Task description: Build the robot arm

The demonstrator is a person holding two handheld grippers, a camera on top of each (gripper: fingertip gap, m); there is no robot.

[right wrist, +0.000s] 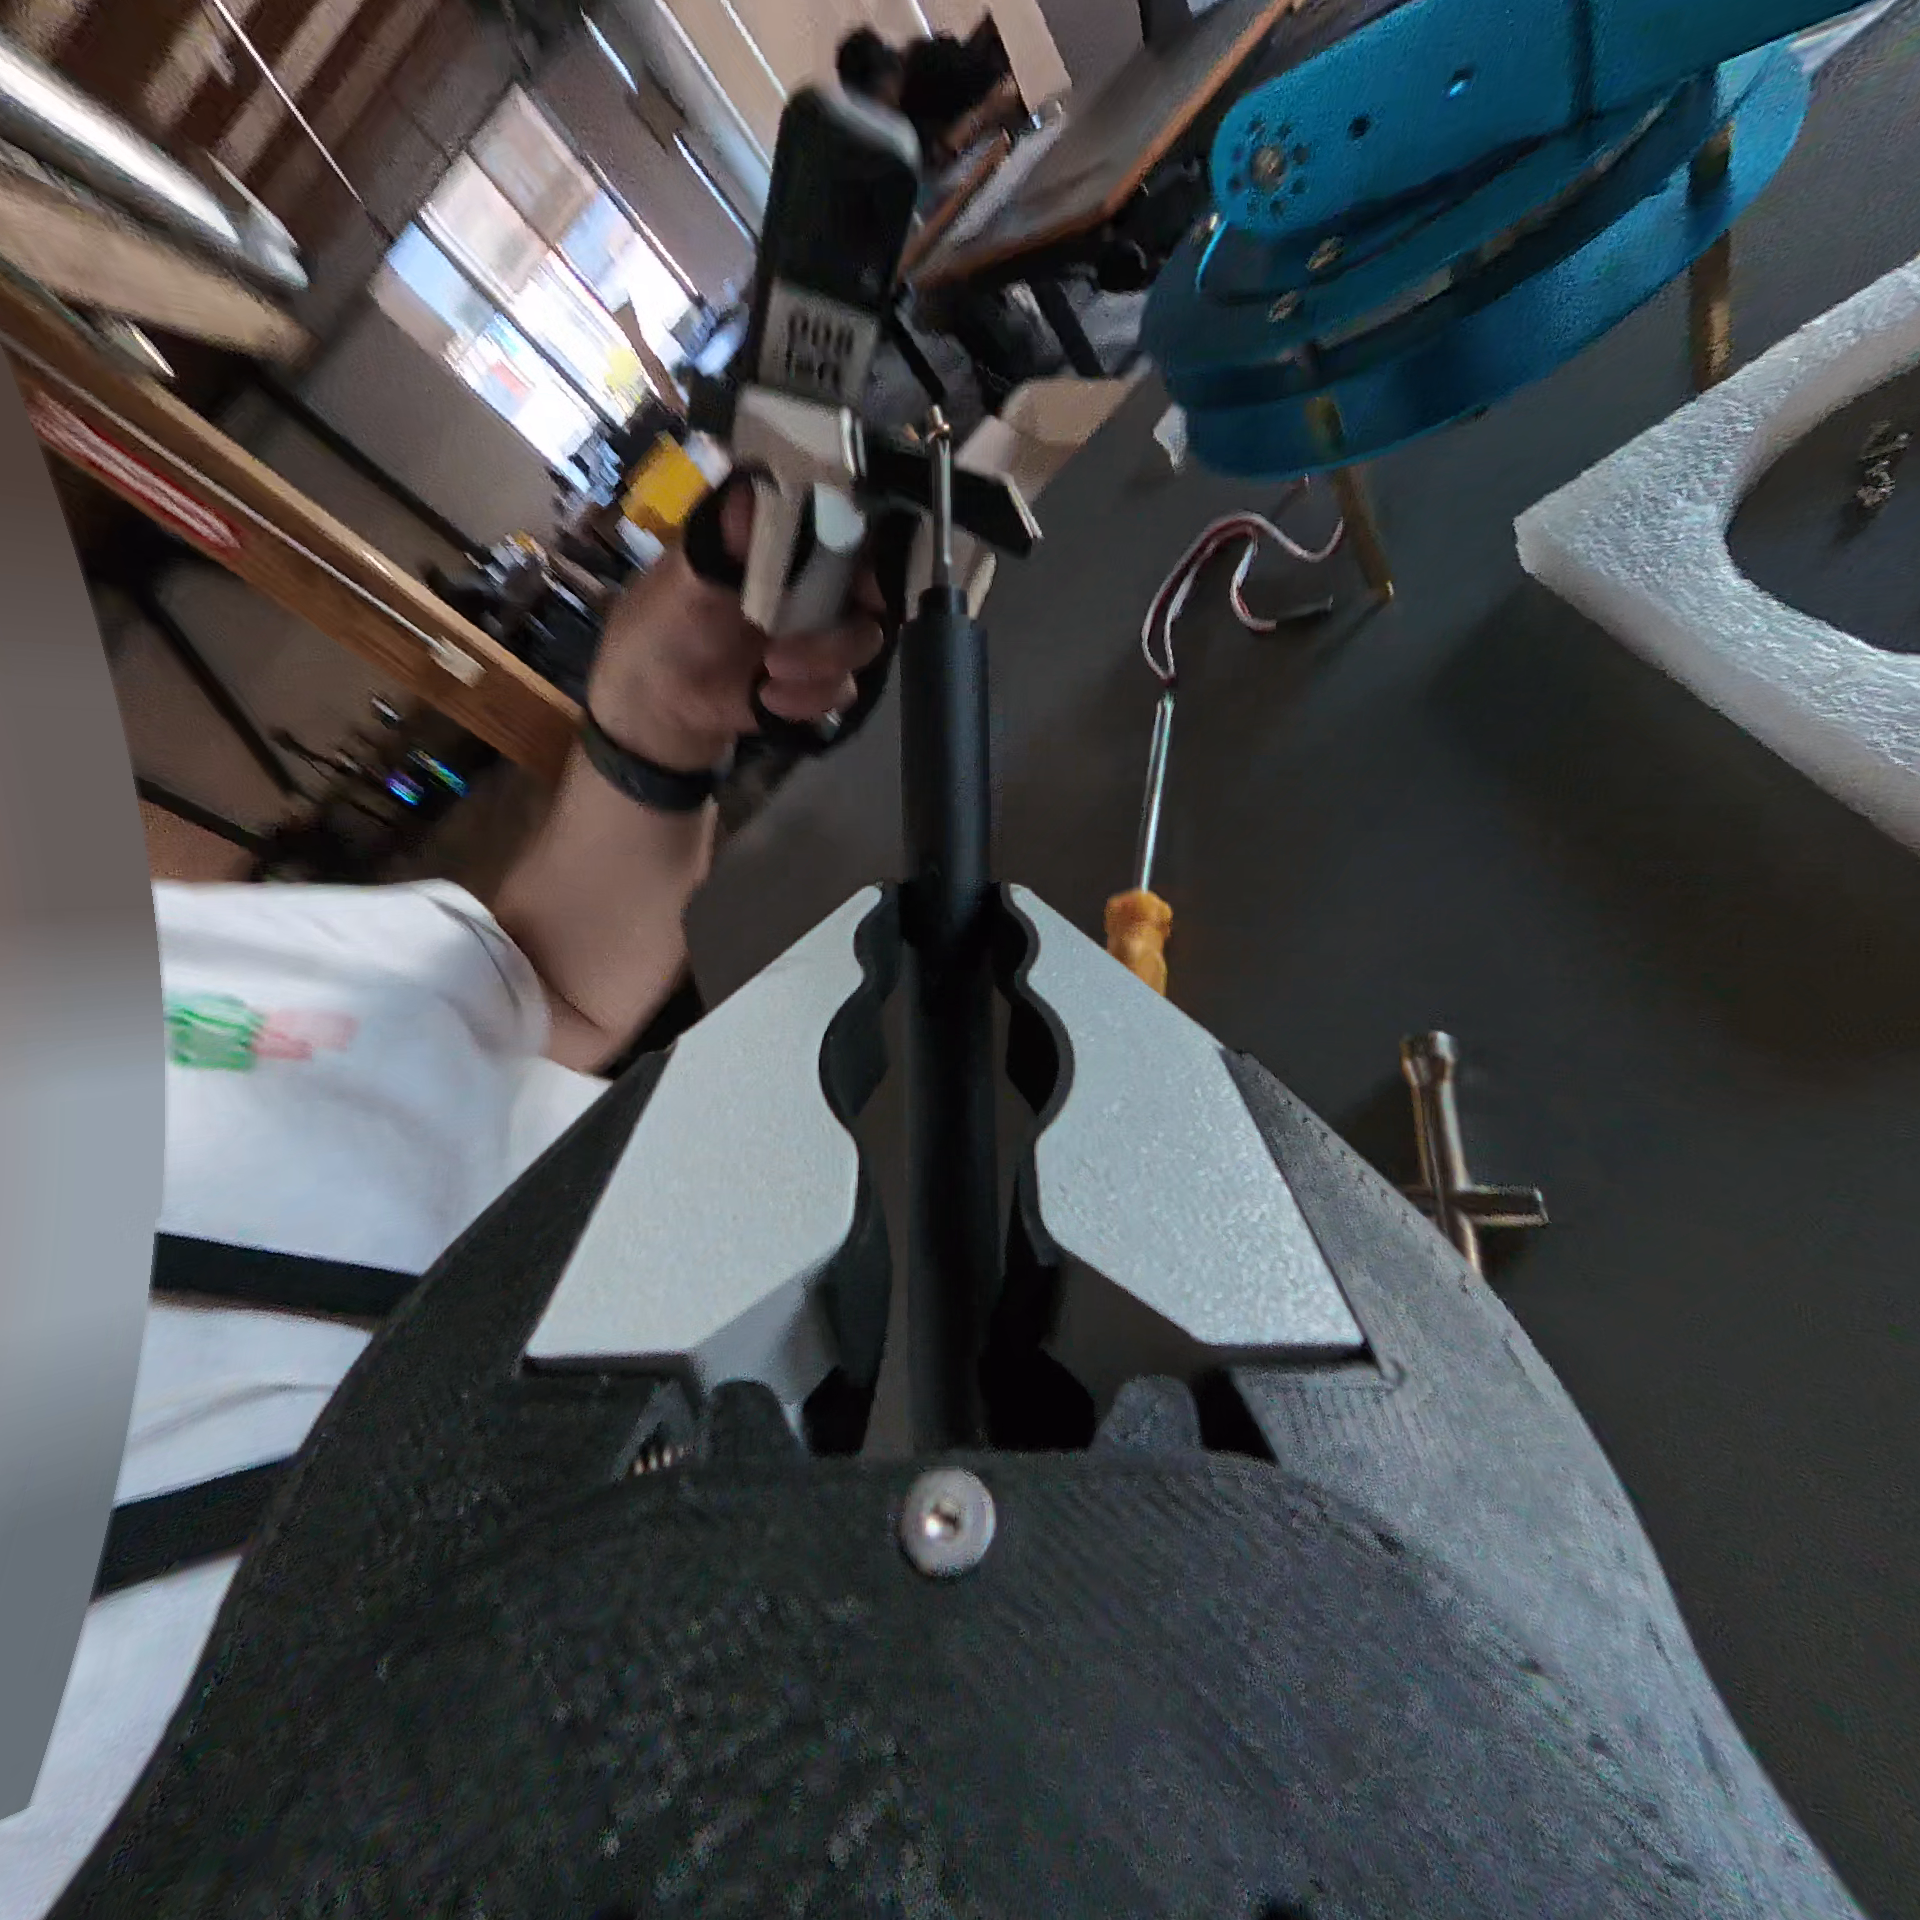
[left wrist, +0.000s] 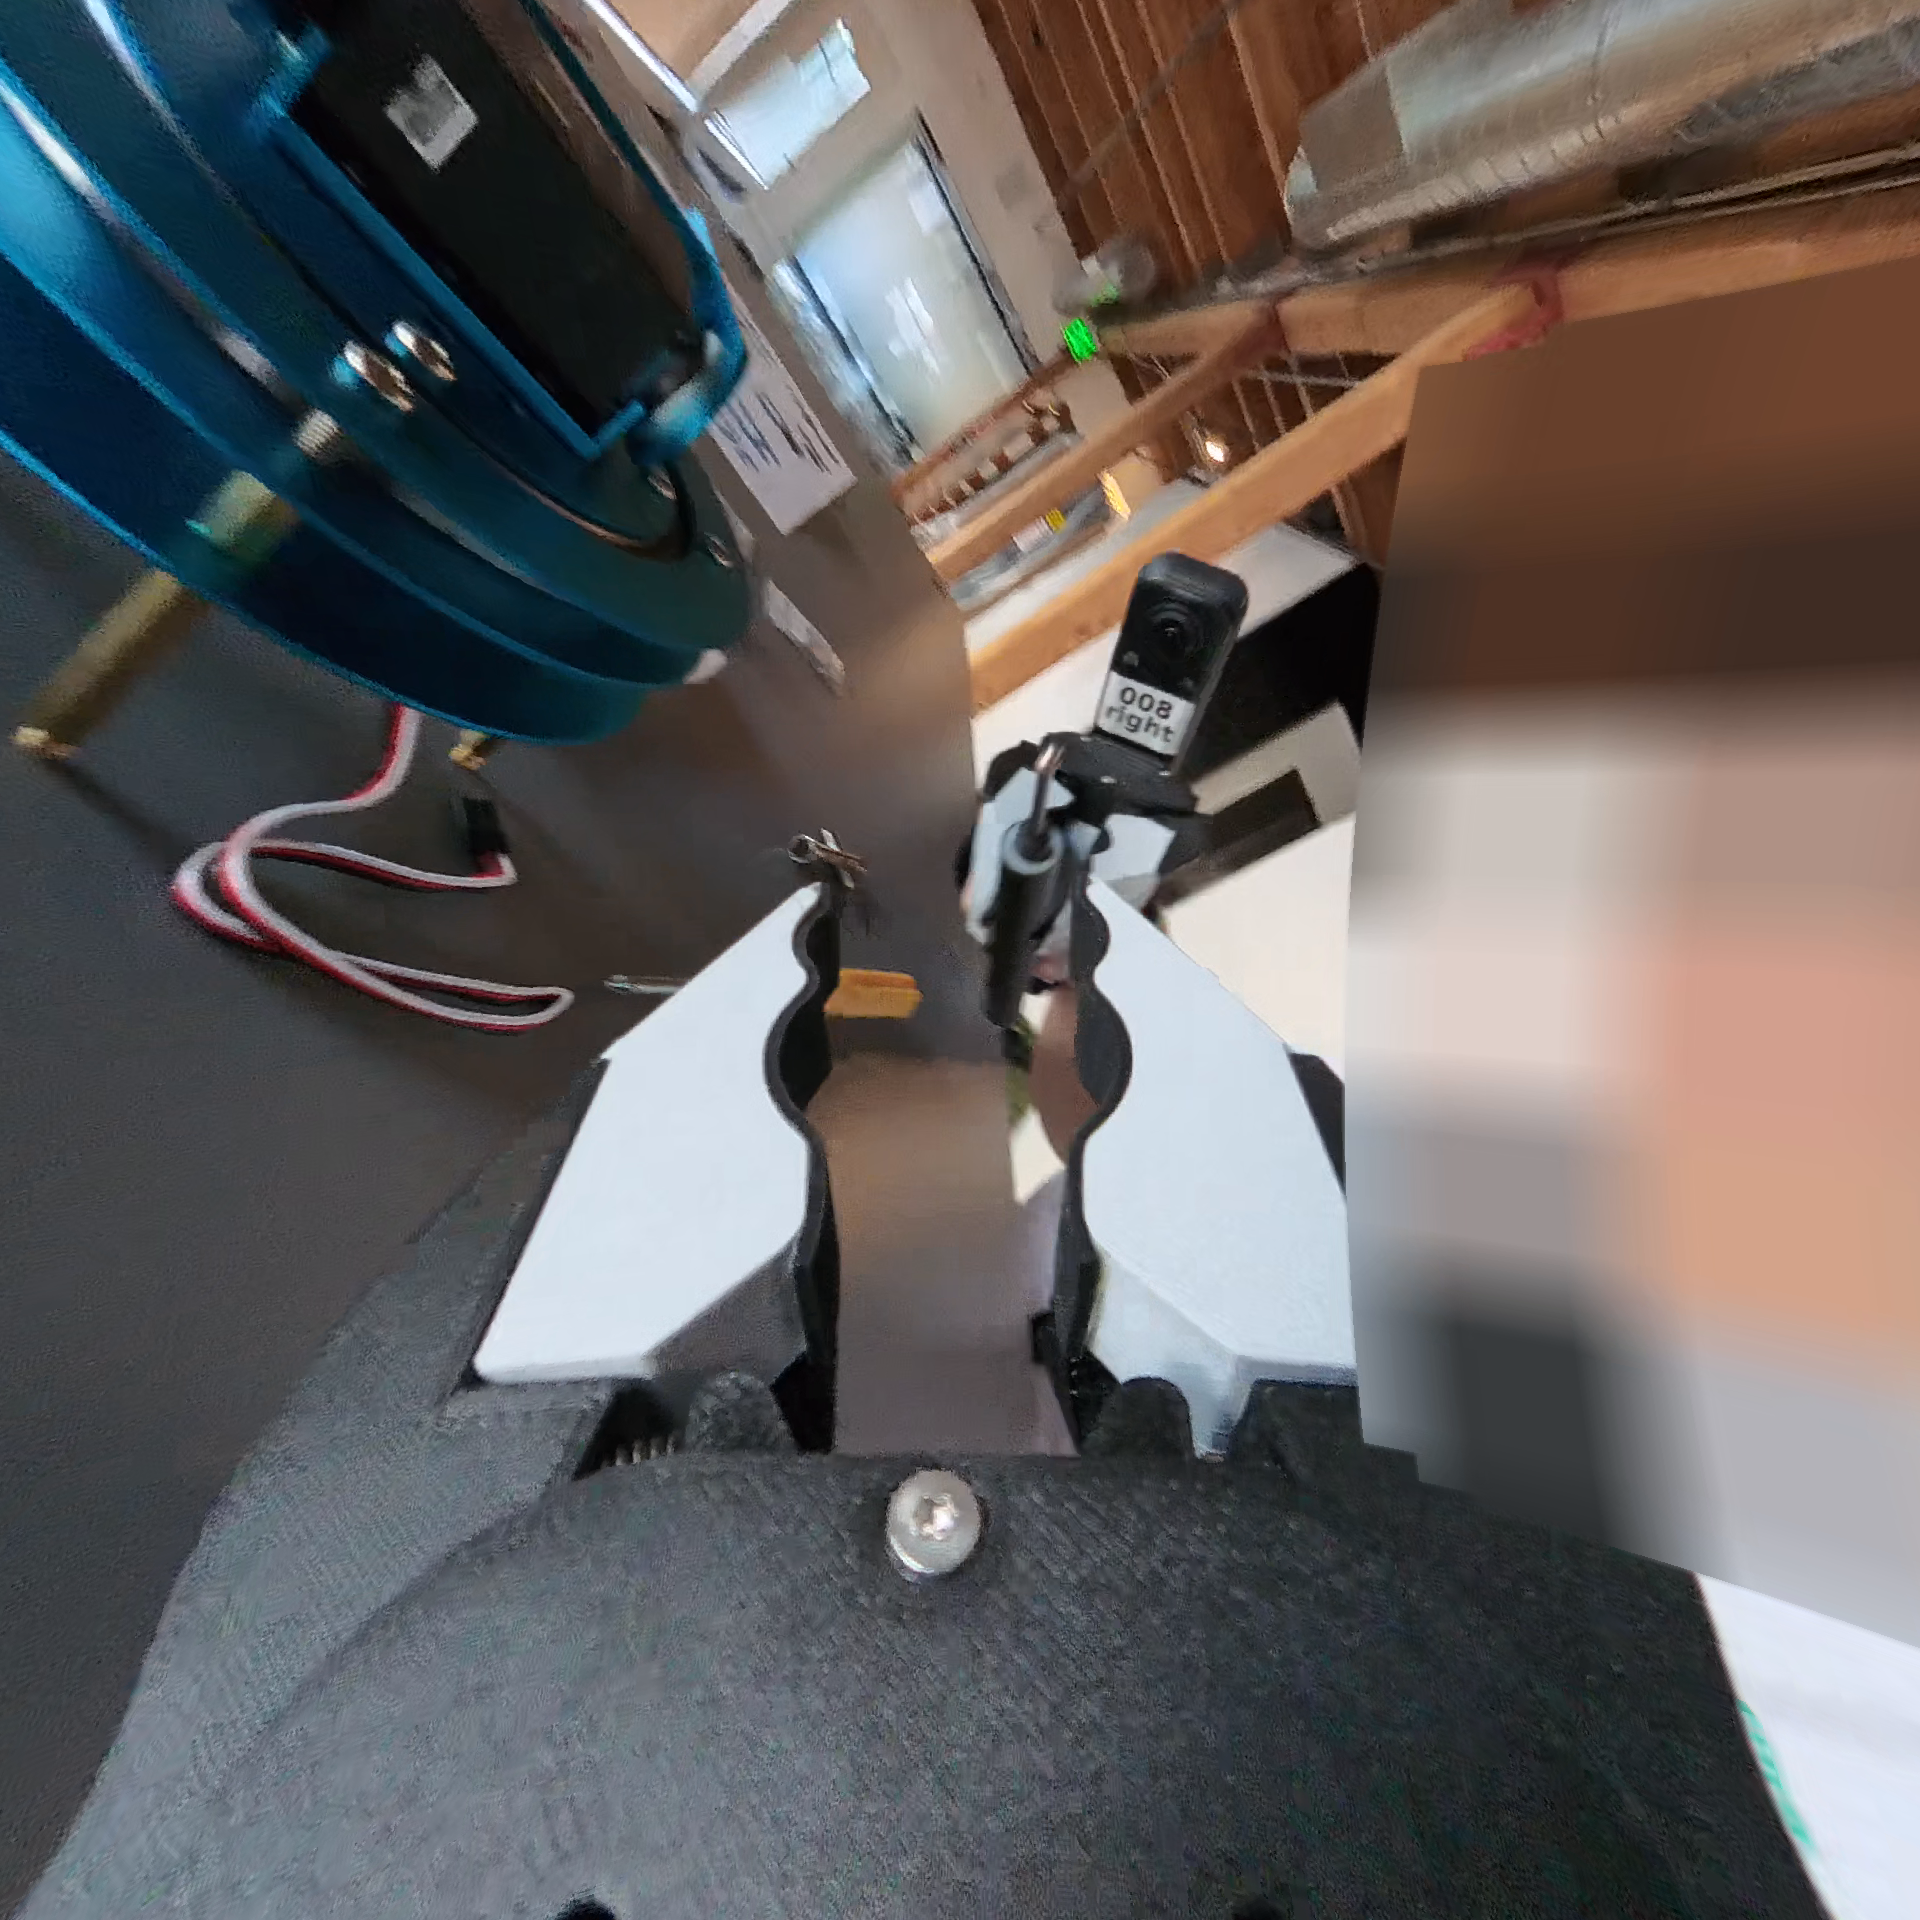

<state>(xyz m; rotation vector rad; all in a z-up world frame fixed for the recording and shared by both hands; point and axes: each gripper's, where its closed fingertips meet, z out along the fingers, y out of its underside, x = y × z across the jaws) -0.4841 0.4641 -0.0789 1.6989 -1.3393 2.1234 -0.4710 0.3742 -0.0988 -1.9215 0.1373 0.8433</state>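
Observation:
My right gripper (right wrist: pixel 945 904) is shut on a black screwdriver (right wrist: pixel 940 748) that runs forward between its fingers. The thin metal tip ends close to the left gripper (right wrist: pixel 831 499), which a hand (right wrist: pixel 707 665) holds in the air. In the left wrist view, my left gripper (left wrist: pixel 951 914) is open with nothing between its fingers. Just beyond its tips is the right gripper (left wrist: pixel 1070 831) with the screwdriver (left wrist: pixel 1023 894). A blue round servo assembly (left wrist: pixel 364 364) on brass standoffs stands at the upper left on the dark mat, and also shows in the right wrist view (right wrist: pixel 1455 260).
A red, white and black wire (left wrist: pixel 343 914) trails from the assembly. A yellow-handled screwdriver (right wrist: pixel 1143 925) and a metal cross wrench (right wrist: pixel 1455 1174) lie on the mat. A white foam tray (right wrist: pixel 1714 623) sits at the right. A person in a white shirt (right wrist: pixel 312 1091) is at the left. About 10 cm separates my left fingertips from my right.

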